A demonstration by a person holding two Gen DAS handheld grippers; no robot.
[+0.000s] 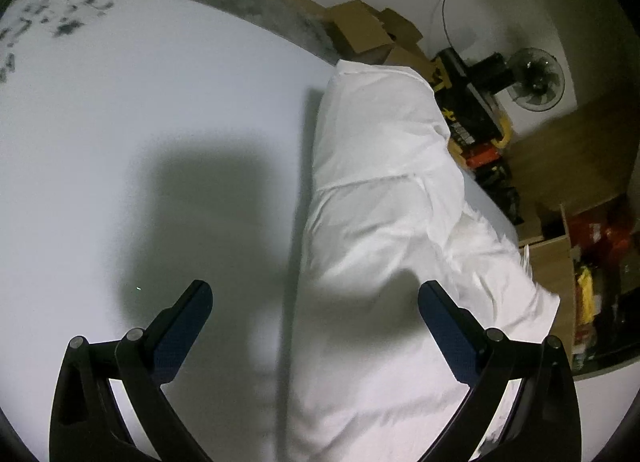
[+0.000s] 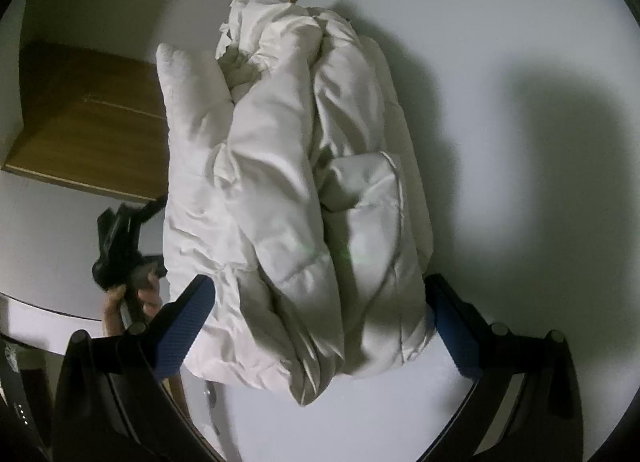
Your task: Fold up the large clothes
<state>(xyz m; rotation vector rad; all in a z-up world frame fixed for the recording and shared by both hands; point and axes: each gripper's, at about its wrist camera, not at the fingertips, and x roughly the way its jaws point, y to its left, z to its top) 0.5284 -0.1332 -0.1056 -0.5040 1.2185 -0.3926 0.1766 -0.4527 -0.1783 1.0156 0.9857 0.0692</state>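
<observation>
Plainly, the white padded jacket (image 2: 304, 197) lies bundled on the pale bench (image 2: 500, 61), rolled and folded into a thick, lumpy heap. Its cloth is smooth and slightly glossy, puffed into soft quilted ridges with deep creases between them; a loose rumpled end sticks out at the far side, and one flat padded flap lies along the heap's left edge. In the left wrist view the same jacket (image 1: 384, 189) shows as a long, smoother white mound with a stitched seam across it, lying close to the bench edge (image 1: 160, 121).

The right tool (image 2: 320, 298) stands wide open, its two black fingers with ribbed blue pads (image 2: 184, 330) set either side of the near end of the bundle, gripping nothing; whether the pads touch the cloth cannot be told. The left tool (image 1: 316, 302) is likewise spread wide and empty, one finger over bare bench and the other over the jacket. In the right wrist view the left tool's body is seen beside the heap, held in a hand (image 2: 132, 298).

The bench top is matt, smooth and rounded at its edge, with dark smudged marks (image 1: 60, 17) at the far corner. Beyond it stand brown cardboard boxes (image 1: 368, 29) and a black fan (image 1: 536, 81) against a white wall.
</observation>
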